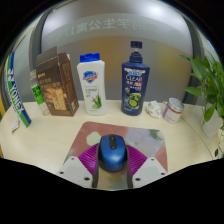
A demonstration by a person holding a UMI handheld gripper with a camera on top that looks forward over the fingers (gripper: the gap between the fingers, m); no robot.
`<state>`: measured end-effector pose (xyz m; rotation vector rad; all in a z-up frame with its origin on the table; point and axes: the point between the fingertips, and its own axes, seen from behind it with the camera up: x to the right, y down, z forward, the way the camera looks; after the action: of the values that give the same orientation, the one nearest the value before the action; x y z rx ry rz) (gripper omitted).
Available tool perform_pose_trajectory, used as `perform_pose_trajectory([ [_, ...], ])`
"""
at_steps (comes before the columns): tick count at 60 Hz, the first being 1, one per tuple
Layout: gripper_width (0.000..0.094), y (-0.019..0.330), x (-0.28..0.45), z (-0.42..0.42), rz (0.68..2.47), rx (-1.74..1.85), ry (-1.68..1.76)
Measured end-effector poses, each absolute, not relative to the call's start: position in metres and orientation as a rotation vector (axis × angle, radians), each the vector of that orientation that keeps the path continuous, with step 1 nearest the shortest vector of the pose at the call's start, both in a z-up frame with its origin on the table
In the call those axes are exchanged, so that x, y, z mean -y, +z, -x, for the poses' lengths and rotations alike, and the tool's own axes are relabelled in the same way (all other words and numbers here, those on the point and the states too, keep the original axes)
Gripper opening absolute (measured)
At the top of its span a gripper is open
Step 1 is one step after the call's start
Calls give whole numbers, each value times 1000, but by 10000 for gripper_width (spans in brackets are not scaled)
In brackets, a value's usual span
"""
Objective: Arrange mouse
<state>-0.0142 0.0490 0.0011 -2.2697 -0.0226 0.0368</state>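
A blue computer mouse (112, 152) sits between my two fingers, its tail end toward me. My gripper (112, 158) is shut on it: the magenta pads (86, 157) press against its left and right sides. The mouse is over the pale yellow table (40, 135), above a dull pinkish mat (112, 128) that reaches just beyond the fingertips. I cannot tell whether the mouse rests on the mat or hangs a little above it.
Beyond the mat stand a brown box (57, 85), a white shampoo bottle (93, 84) and a dark blue bottle (133, 78) in a row. A small white cup (173, 108) and a green plant (210, 85) are at the right, with a tall box (15, 90) at the left.
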Motion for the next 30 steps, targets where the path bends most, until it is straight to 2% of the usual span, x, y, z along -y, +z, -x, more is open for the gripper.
perform_pose_trajectory([
  [14,569,-8,-43,12,2293,23,55],
  [22,863,11,-23,9,2294,16,30],
  [30,856,45,15,10,2281,5,-4],
])
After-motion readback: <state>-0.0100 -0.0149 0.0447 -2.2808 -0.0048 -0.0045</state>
